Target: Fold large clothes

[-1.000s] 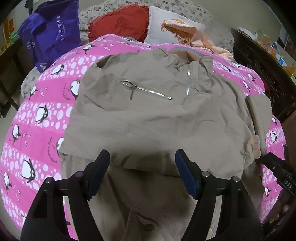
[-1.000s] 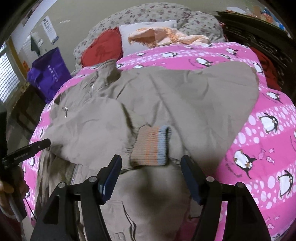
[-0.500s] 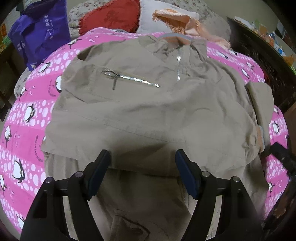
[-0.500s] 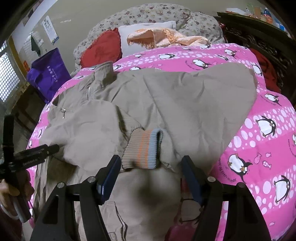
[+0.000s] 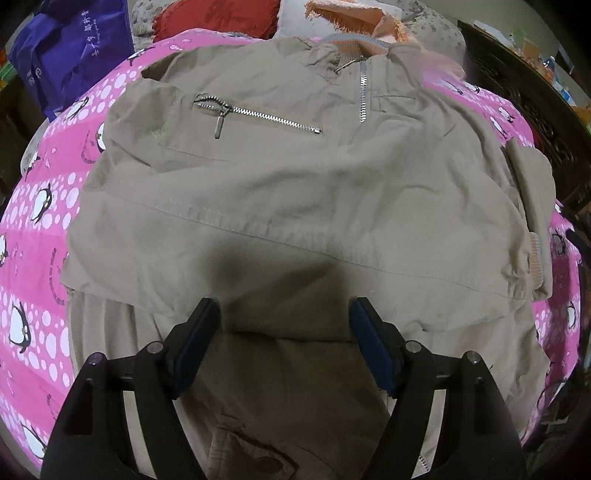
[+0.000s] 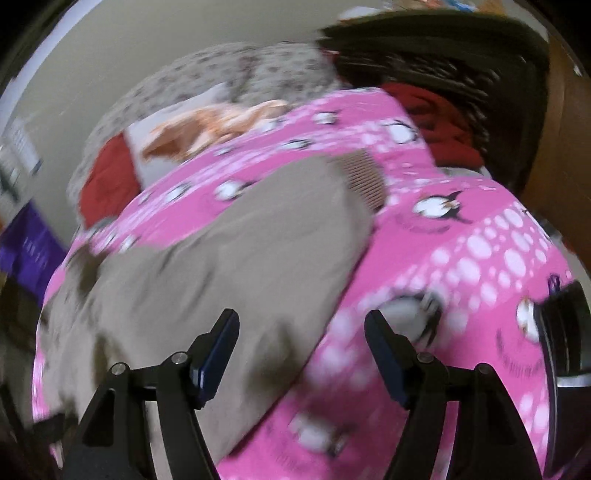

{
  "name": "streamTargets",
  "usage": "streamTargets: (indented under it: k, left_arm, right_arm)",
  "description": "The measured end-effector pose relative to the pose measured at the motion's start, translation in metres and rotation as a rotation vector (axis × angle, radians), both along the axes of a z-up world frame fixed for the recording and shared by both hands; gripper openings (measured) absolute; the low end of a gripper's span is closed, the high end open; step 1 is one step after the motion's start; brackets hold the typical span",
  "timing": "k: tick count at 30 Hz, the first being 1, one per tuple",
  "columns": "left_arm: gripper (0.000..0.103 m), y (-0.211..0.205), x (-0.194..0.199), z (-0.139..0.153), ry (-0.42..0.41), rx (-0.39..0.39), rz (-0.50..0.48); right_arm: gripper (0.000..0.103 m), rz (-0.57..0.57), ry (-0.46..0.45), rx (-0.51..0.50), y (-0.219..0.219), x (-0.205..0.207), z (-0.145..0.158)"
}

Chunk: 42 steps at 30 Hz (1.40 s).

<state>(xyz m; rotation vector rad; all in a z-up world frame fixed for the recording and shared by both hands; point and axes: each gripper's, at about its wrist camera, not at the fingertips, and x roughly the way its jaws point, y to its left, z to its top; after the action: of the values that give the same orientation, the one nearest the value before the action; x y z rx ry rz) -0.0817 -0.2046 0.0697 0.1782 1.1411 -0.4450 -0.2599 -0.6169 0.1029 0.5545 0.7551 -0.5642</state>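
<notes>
A beige zip-up jacket (image 5: pixel 295 192) lies spread on a pink penguin bedspread (image 5: pixel 37 229), one sleeve folded across its front with the striped cuff (image 5: pixel 535 258) at the right edge. My left gripper (image 5: pixel 284 332) hangs open just above the folded sleeve's lower edge, nothing between its fingers. The right wrist view is motion-blurred. There my right gripper (image 6: pixel 301 347) is over the edge of the jacket's other sleeve (image 6: pixel 240 258), where cloth meets bedspread (image 6: pixel 461 258). Its jaws are opening and hold nothing. That sleeve's ribbed cuff (image 6: pixel 364 177) lies farther away.
A purple bag (image 5: pixel 74 48) stands at the bed's far left. A red cushion (image 5: pixel 221 14) and a peach cloth (image 5: pixel 351 14) lie at the head. Dark wooden furniture (image 5: pixel 535 92) lines the right side, with red fabric (image 6: pixel 443 125) beside it. A dark object (image 6: pixel 565 332) sits at the right edge.
My right gripper has swung right, off the folded cuff and over the outstretched sleeve and bedspread, rolling as it went. My left gripper has sunk slightly closer to the jacket.
</notes>
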Motion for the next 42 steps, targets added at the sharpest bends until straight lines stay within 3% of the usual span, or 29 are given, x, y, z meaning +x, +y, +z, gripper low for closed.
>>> streamTargets:
  k: [2, 6, 8, 9, 10, 13, 16, 22, 25, 27, 30, 32, 33, 34, 36, 39, 42]
  left_arm:
    - [0.075, -0.001, 0.000, 0.000, 0.007, -0.004, 0.004]
    - [0.075, 0.004, 0.002, 0.002, 0.021, -0.008, 0.014]
    - [0.075, 0.010, 0.001, 0.005, 0.026, -0.010, 0.020]
    - [0.075, 0.012, 0.001, 0.006, 0.027, -0.013, 0.023]
    - [0.075, 0.014, 0.001, 0.007, 0.026, -0.015, 0.027]
    - [0.075, 0.025, 0.003, 0.012, 0.026, -0.029, 0.046]
    - [0.075, 0.043, 0.011, 0.015, 0.034, -0.065, 0.098]
    - [0.075, 0.073, 0.023, 0.022, 0.046, -0.141, 0.181]
    - [0.075, 0.086, 0.025, 0.028, 0.035, -0.171, 0.217]
    - [0.075, 0.095, 0.026, 0.030, 0.035, -0.193, 0.243]
    - [0.075, 0.107, 0.028, 0.033, 0.042, -0.218, 0.278]
    - [0.075, 0.115, 0.028, 0.034, 0.043, -0.238, 0.289]
    - [0.075, 0.118, 0.027, 0.035, 0.044, -0.249, 0.292]
    - [0.075, 0.120, 0.026, 0.035, 0.050, -0.265, 0.290]
    - [0.076, 0.122, 0.024, 0.038, 0.061, -0.296, 0.265]
    - [0.080, 0.120, 0.021, 0.039, 0.066, -0.326, 0.224]
    - [0.083, 0.116, 0.018, 0.038, 0.085, -0.383, 0.199]
  right_arm:
    - [0.073, -0.057, -0.014, 0.041, -0.026, 0.004, -0.009]
    - [0.074, -0.068, -0.102, 0.203, -0.062, 0.019, -0.032]
    - [0.072, -0.080, -0.163, 0.202, -0.069, 0.021, -0.033]
    - [0.052, -0.080, -0.188, 0.194, -0.071, 0.022, -0.031]
    - [0.005, -0.071, -0.201, 0.196, -0.073, 0.025, -0.029]
    - [0.002, -0.045, -0.204, 0.180, -0.071, 0.029, -0.016]
    - [0.002, 0.002, -0.278, 0.114, -0.055, 0.011, 0.018]
    - [0.002, 0.183, -0.338, -0.030, 0.010, -0.008, 0.102]
    - [0.002, 0.358, -0.373, -0.074, 0.073, -0.002, 0.137]
    - [0.003, 0.457, -0.368, -0.076, 0.113, 0.010, 0.143]
    - [0.003, 0.615, -0.318, -0.033, 0.180, 0.036, 0.126]
    - [0.008, 0.699, -0.279, -0.005, 0.222, 0.053, 0.103]
    - [0.014, 0.738, -0.253, 0.017, 0.243, 0.061, 0.086]
    - [0.029, 0.774, -0.219, 0.039, 0.257, 0.067, 0.073]
    - [0.045, 0.879, -0.112, 0.067, 0.290, 0.073, 0.044]
    - [0.049, 0.920, -0.083, 0.024, 0.304, 0.059, 0.033]
    - [0.069, 0.874, -0.102, 0.052, 0.284, 0.039, 0.033]
